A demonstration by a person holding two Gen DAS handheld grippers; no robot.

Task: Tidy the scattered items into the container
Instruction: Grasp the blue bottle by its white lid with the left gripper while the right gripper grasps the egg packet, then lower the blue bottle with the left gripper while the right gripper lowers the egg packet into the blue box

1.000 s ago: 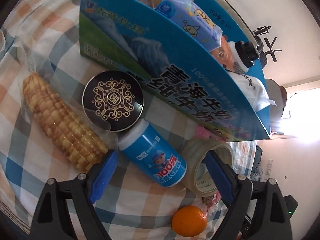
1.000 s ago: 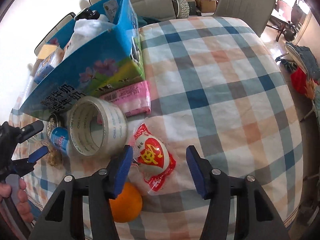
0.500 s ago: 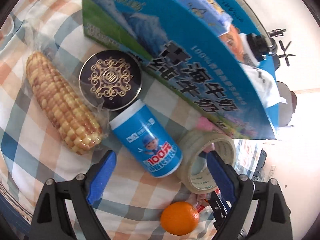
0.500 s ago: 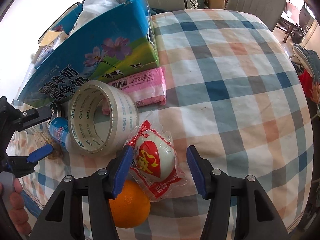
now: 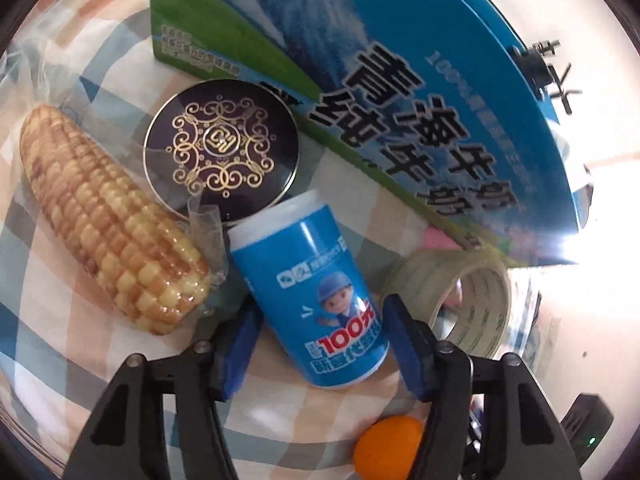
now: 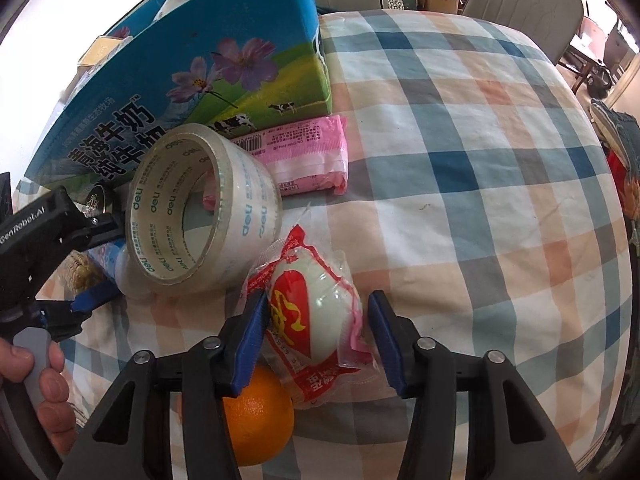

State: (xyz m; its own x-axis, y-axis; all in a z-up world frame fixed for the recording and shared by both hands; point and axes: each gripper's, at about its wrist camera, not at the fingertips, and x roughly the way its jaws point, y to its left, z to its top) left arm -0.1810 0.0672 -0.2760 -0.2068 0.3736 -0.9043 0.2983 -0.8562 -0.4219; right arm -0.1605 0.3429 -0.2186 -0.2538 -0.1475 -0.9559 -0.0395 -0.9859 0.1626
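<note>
A blue can (image 5: 312,292) lies on the checked cloth between the fingers of my left gripper (image 5: 320,308). Its jaws are closing and the pads sit against the can's sides. My right gripper (image 6: 316,300) is shut on a packaged egg (image 6: 312,312) in a red and clear wrapper. An orange (image 6: 256,412) rests just under its left finger. The container, a blue milk carton box (image 6: 192,64), stands behind and holds several items. Beside the can lie a wrapped corn cob (image 5: 108,236), a round dark tin (image 5: 222,148) and a tape roll (image 5: 452,292).
A pink packet (image 6: 304,160) lies against the box front, behind the tape roll (image 6: 200,208). A hand (image 6: 44,392) holds the left gripper's handle at the lower left. The checked tablecloth (image 6: 460,160) stretches to the right, with chairs (image 6: 520,0) beyond its far edge.
The left gripper came closer to the blue can and its jaws narrowed onto it. The right gripper sank over the egg packet and its jaws closed on it.
</note>
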